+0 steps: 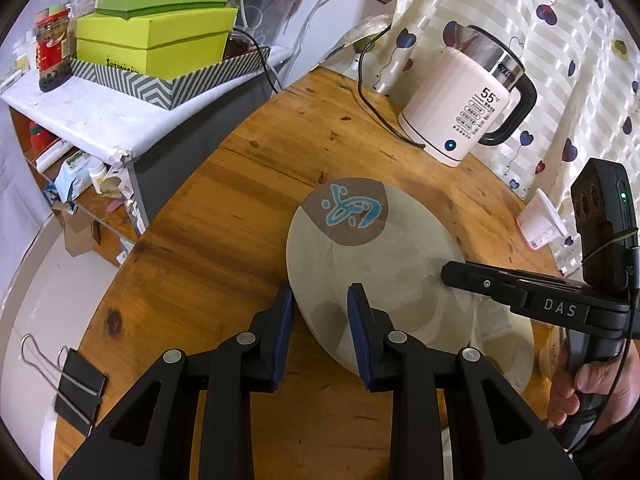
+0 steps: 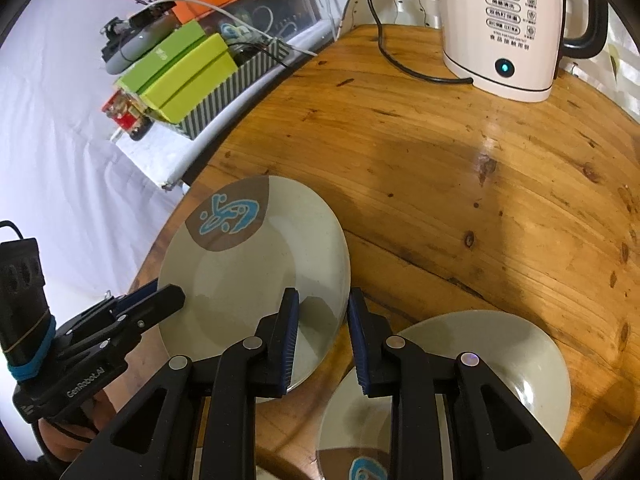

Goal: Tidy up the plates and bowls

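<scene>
A grey plate with a brown patch and a blue mark at its 12 o'clock rim is seen lying flat on the wooden counter. Its near rim is straddled by the open left tool, and its right rim by the open right tool; contact cannot be confirmed. "DAS" is read on the right tool in the left view, "GenRobot.AI" on the left tool in the right view. A second plate is found at 5 o'clock of the first, just beside it, its blue mark toward the camera. At 1 o'clock a white kettle marked "55°C" is placed.
</scene>
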### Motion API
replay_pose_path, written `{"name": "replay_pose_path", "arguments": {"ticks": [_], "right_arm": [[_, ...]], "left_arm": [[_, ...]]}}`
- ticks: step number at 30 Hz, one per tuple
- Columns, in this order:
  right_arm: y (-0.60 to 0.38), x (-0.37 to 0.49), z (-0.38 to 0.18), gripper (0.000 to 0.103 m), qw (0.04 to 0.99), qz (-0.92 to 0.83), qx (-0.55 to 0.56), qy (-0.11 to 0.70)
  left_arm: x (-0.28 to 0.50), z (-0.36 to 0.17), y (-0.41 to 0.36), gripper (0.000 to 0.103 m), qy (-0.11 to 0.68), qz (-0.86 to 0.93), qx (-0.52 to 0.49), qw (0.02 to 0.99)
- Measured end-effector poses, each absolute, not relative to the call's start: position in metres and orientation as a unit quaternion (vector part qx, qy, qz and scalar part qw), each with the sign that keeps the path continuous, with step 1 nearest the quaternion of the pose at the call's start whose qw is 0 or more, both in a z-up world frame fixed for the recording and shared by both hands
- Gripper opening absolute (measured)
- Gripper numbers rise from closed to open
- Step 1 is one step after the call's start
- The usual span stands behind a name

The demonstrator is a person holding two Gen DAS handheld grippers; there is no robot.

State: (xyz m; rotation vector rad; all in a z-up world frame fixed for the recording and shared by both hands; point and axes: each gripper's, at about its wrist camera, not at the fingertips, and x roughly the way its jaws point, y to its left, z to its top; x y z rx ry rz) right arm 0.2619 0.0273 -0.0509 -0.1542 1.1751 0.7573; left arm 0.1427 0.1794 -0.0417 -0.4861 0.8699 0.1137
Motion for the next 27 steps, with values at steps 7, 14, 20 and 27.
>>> {"name": "replay_pose_path", "arguments": {"ticks": [7, 14, 20, 27], "right_arm": [[0.019, 0.241, -0.033, 0.024, 0.767, 0.351, -0.071, 0.533], [-0.002, 0.209, -0.017, 0.024, 0.772, 0.348, -0.067, 0.527], [-0.024, 0.173, -0.006, 0.024, 0.781, 0.34, -0.067, 0.519], [-0.052, 0.13, -0.005, 0.024, 0.786, 0.326, -0.06, 0.521]], "left_arm": [[0.125, -0.026, 0.171, 0.029, 0.412, 0.052, -0.227, 0.881], [0.099, -0.013, 0.153, 0.029, 0.409, 0.042, -0.219, 0.885], [0.071, -0.004, 0.132, 0.029, 0.408, 0.029, -0.208, 0.889], [0.04, -0.002, 0.108, 0.029, 0.413, 0.014, -0.2, 0.888]]}}
